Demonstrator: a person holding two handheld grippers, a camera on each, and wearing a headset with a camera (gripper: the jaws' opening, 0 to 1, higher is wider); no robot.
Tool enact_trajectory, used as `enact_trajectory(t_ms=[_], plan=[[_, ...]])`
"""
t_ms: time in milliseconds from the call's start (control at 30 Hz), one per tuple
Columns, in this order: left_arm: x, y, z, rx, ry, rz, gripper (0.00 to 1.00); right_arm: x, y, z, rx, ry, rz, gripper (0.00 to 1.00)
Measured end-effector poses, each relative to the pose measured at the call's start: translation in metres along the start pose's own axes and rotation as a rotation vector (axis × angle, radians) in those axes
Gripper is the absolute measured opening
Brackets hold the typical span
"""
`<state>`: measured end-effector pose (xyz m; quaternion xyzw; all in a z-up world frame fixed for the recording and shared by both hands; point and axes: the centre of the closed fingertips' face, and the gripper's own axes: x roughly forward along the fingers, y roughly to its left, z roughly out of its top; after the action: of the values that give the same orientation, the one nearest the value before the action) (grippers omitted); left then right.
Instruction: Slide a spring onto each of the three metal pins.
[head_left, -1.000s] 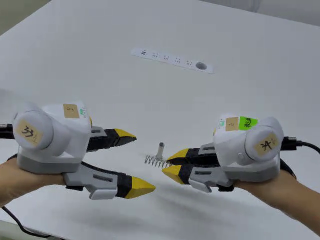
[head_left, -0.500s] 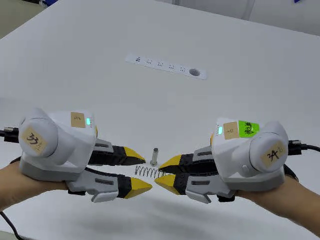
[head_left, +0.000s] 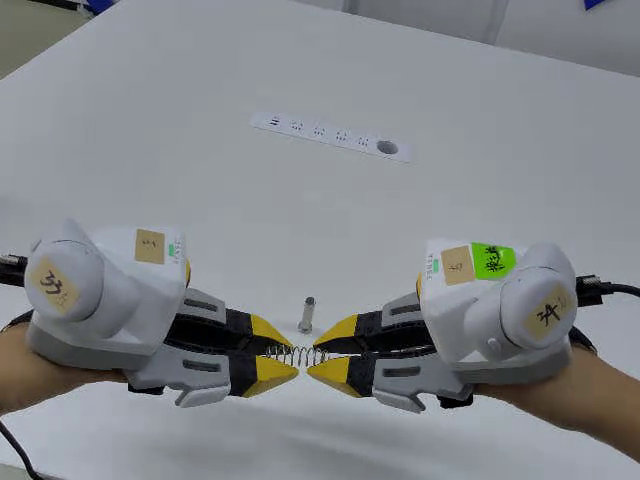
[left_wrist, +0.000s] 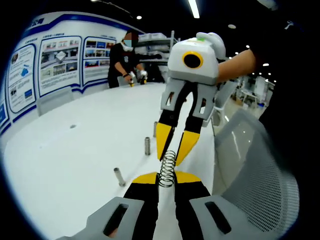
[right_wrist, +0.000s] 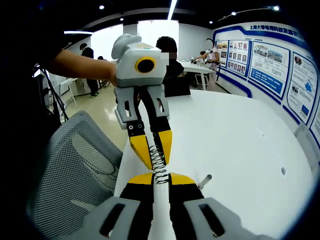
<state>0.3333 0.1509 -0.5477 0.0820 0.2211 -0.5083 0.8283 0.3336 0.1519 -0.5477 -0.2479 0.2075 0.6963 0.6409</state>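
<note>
The step in hand is the pick-up and alignment of a spring, and no pin appears to wear one yet. The spring (head_left: 302, 354) hangs just above the desk (head_left: 200, 150), stretched level between the two tools. The left hand-held gripper (head_left: 288, 356) is pinched narrow on one end and the right hand-held gripper (head_left: 315, 357) is pinched narrow on the other. A metal pin (head_left: 306, 313) stands upright just behind the spring, apart from it.

The next move probably calls for one side to let go. The other would then tip the coil upright and bring its open end over the pin's top before lowering it.

The spring is a thin bright wire coil, open-wound and slender, likely to bend or flick if squeezed off-centre. The pin is a short, dull grey cylinder with a flat top. The left gripper view shows a row of pins (left_wrist: 147, 146), all looking bare. The desk is smooth, matt white. The jaw tips are yellow wedges on black fingers.
</note>
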Motion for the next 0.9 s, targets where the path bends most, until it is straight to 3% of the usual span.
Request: enact_trajectory(t_ms=[133, 300, 667, 900], plan=[[-0.004, -0.001, 0.007, 0.025, -0.036, -0.002, 0.09, -0.006, -0.002, 0.006, -0.005, -0.034, 0.005, 0.12], [-0.005, -0.001, 0.012, 0.038, -0.051, -0.009, 0.09, -0.01, -0.001, 0.01, -0.043, -0.065, 0.016, 0.13], [-0.007, -0.001, 0.019, 0.047, -0.074, -0.023, 0.09, -0.012, -0.003, 0.012, 0.014, -0.091, 0.033, 0.12], [-0.006, -0.002, 0.019, 0.042, -0.078, -0.022, 0.09, -0.021, -0.003, 0.024, 0.059, -0.156, 0.051, 0.11]])
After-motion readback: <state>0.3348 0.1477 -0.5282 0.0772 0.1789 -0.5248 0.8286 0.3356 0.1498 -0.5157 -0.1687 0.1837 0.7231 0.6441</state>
